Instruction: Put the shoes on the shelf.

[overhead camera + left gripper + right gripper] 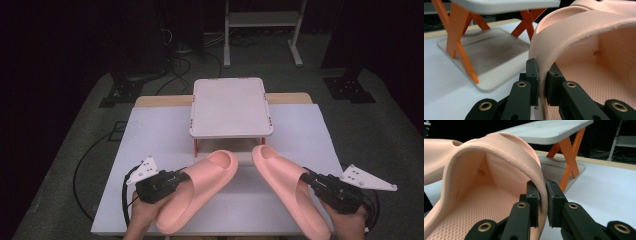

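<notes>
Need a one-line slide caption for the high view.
Both grippers, left and right, each clamp a pink slipper before a small white stand.

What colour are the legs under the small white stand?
Orange legs, clearest in the left gripper view.

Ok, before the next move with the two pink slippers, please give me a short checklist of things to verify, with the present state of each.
1. Left gripper shut on the strap of the left slipper: ok, one jaw on each side of the strap.
2. Right gripper shut on the strap of the right slipper: ok, same hold.
3. Top of the small white stand free of objects: ok.
4. Slipper toes apart from each other: ok, a gap shows in the high view.
5. Slippers lifted off the white table: cannot tell.
6. Depth of each hold on the strap: cannot tell; both grip near its edge.
</notes>
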